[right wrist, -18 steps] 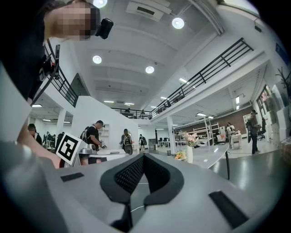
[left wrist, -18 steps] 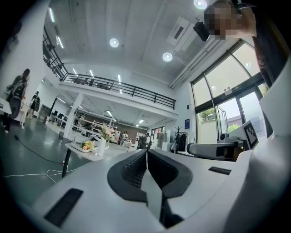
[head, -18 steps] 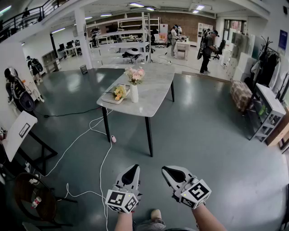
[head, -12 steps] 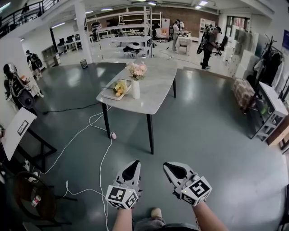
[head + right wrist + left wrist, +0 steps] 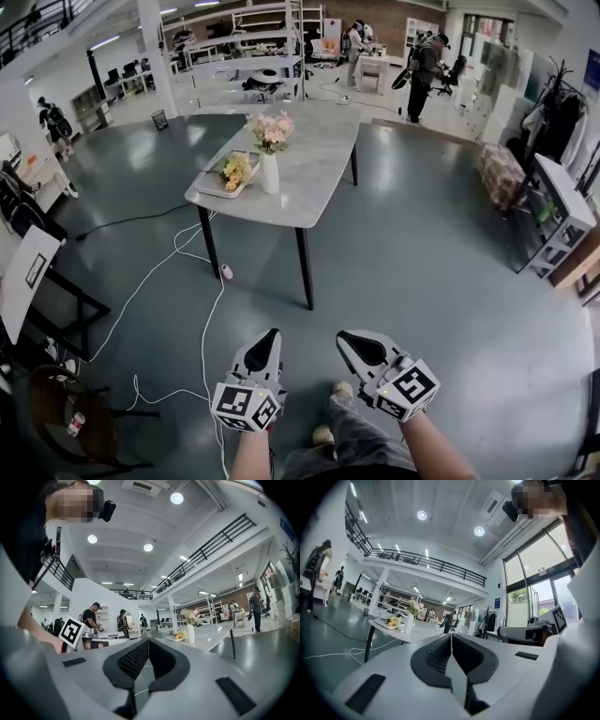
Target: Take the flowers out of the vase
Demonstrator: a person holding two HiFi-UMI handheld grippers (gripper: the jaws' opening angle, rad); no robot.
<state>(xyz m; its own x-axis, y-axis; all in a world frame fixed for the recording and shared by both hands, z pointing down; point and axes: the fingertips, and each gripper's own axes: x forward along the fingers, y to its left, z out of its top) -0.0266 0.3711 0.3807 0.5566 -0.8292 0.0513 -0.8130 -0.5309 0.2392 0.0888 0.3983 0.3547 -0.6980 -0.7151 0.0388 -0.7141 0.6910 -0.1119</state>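
Note:
A white vase (image 5: pixel 270 173) with pink flowers (image 5: pixel 270 130) stands on the near left part of a grey table (image 5: pixel 309 187), far ahead of me. Beside it lies a tray (image 5: pixel 208 184) with a yellow bunch (image 5: pixel 233 170). My left gripper (image 5: pixel 271 334) and right gripper (image 5: pixel 346 338) hang side by side over the floor, well short of the table, both shut and empty. The left gripper view has its shut jaw tips (image 5: pixel 451 636) low in the frame, the vase (image 5: pixel 409 622) small at the left. In the right gripper view the vase (image 5: pixel 190 633) is beyond its shut tips (image 5: pixel 148 641).
White cables (image 5: pixel 202 328) trail over the floor from the table's left leg toward me. A dark chair (image 5: pixel 66 412) and a white board (image 5: pixel 23 281) stand at the left, a low shelf unit (image 5: pixel 553 225) at the right. People stand in the background (image 5: pixel 419 66).
The table and vase have come nearer and lower in the head view as I walk forward. A trouser leg and shoe now show between the grippers. Both grippers stay shut.

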